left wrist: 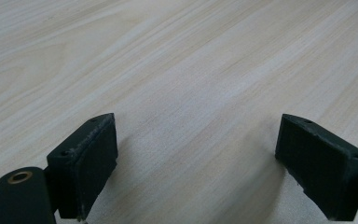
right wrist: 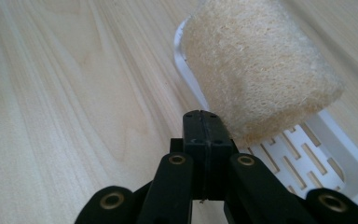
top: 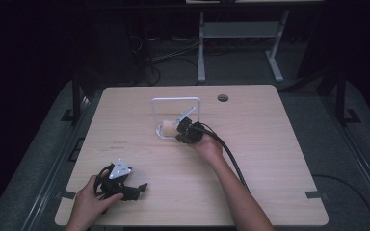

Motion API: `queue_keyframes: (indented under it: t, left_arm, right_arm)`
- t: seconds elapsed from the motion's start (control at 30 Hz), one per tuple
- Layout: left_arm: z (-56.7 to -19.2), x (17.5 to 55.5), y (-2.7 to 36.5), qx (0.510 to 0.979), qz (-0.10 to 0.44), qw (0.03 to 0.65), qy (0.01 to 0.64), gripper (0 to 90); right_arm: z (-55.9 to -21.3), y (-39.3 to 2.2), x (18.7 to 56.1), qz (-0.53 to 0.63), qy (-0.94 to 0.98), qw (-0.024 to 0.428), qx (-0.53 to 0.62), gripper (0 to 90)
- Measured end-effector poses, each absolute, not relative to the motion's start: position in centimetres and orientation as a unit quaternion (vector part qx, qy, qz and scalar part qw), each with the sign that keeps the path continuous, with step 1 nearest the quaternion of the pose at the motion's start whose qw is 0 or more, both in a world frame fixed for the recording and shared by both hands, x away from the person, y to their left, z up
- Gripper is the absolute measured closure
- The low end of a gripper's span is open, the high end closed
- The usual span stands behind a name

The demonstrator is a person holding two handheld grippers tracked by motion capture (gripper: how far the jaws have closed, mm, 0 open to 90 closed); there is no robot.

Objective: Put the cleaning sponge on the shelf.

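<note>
Resting fibrous, cylindrical loofah on slotted white plastic tray.

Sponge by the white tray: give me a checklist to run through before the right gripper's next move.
1. Right gripper empty: ok, jaws shut with nothing between them.
2. Sponge fully inside the tray: not ok, it sits at the tray's corner, over the rim.
3. Right gripper's tips touching the sponge: cannot tell; they are right beside it.
4. Left gripper out of the way: ok, open, low on the table, far from the tray.
5. Sponge intact: ok.
</note>
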State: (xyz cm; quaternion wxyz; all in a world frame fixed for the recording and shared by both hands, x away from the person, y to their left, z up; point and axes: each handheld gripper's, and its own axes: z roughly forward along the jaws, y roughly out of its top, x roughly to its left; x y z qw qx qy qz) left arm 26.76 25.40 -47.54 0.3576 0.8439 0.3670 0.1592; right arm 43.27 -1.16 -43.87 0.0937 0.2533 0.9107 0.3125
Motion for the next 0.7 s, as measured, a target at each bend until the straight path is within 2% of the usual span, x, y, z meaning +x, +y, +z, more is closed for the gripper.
queue_keyframes:
  t: [0.53,0.6,0.63,0.67,0.7]
  left_arm:
    - [-47.5,26.8,25.4,0.844,0.158,0.358,0.368,12.1]
    - [-47.5,26.8,25.4,0.844,0.158,0.358,0.368,12.1]
    - [-47.5,26.8,25.4,0.844,0.158,0.358,0.367,12.1]
    - [-47.5,26.8,25.4,0.844,0.158,0.358,0.367,12.1]
    - [-47.5,26.8,25.4,0.845,0.159,0.356,0.366,12.1]
  right_arm:
    - [-44.5,-2.0,43.7,0.314,0.908,0.088,0.262,89.5]
    - [-44.0,-2.5,42.9,0.326,0.906,0.083,0.259,80.4]
    - [-44.0,-2.5,42.9,0.326,0.906,0.083,0.259,80.4]
    - [-43.8,-3.0,42.4,0.327,0.905,0.084,0.257,72.2]
    - [-43.7,-3.2,42.1,0.327,0.905,0.083,0.259,70.3]
